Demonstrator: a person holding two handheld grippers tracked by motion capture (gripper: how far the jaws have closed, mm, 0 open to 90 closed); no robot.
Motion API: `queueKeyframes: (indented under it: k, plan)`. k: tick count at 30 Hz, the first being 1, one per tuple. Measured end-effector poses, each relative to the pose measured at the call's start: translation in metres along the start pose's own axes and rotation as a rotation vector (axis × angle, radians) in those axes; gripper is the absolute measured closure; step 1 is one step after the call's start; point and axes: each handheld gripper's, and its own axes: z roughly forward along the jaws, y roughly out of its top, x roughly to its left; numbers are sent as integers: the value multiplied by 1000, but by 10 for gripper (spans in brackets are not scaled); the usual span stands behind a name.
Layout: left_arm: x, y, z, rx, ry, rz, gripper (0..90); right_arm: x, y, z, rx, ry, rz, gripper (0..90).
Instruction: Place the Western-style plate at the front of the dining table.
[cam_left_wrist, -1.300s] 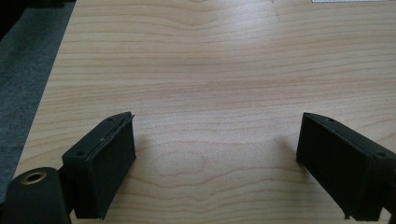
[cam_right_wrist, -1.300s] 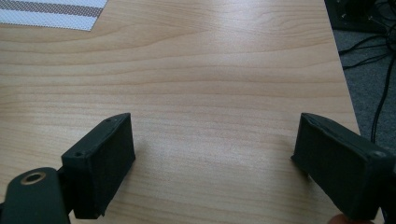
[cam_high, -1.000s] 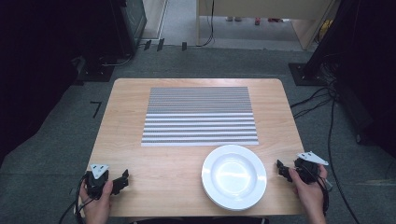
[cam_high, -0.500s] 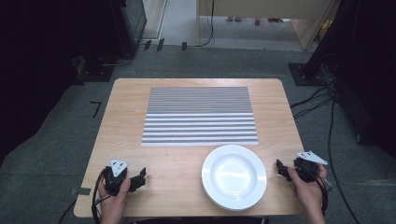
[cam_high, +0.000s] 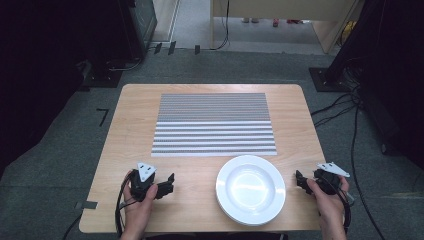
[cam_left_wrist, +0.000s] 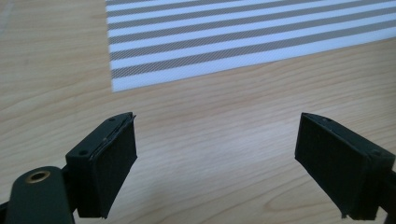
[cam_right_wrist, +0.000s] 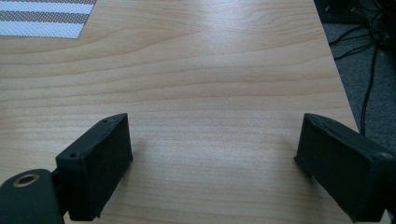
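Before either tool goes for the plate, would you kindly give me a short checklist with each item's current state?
1. Left tool open, nothing between its jaws: ok.
2. Right tool open, nothing between its jaws: ok.
3. White plate lies flat on the table, near the front edge: ok.
4. Plate holds nothing: ok.
5. Striped placemat lies flat with nothing on it: ok.
6. Plate is a single piece, not a stack: cannot tell.

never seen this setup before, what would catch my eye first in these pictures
The white plate stands out first, bright on the near part of the wooden table, right of centre. Just beyond it lies a grey-and-white striped placemat, flat across the middle of the table. A hand-held gripper sits on either side of the plate, left gripper and right gripper, both with jaws wide open and empty.
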Motion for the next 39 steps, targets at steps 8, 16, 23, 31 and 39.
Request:
queueKeyframes:
  k: [8, 16, 23, 31, 39]
  plan:
    - [-25, 14, 11, -10, -45, 11, 130, -2, 0, 0, 0, 14, -12, 101]
    - [-51, 25, 20, -13, -96, 21, 131, -1, 0, 0, 0, 5, -5, 101]
    - [-74, 30, 27, -12, -140, 27, 131, 0, 0, 0, 0, -1, 1, 102]
    - [-75, 22, 30, 3, -170, 24, 131, 1, 2, 0, 3, -2, 31, 106]
    - [-84, 19, 25, -1, -222, 37, 130, 13, 8, -24, -117, 64, 68, 177]
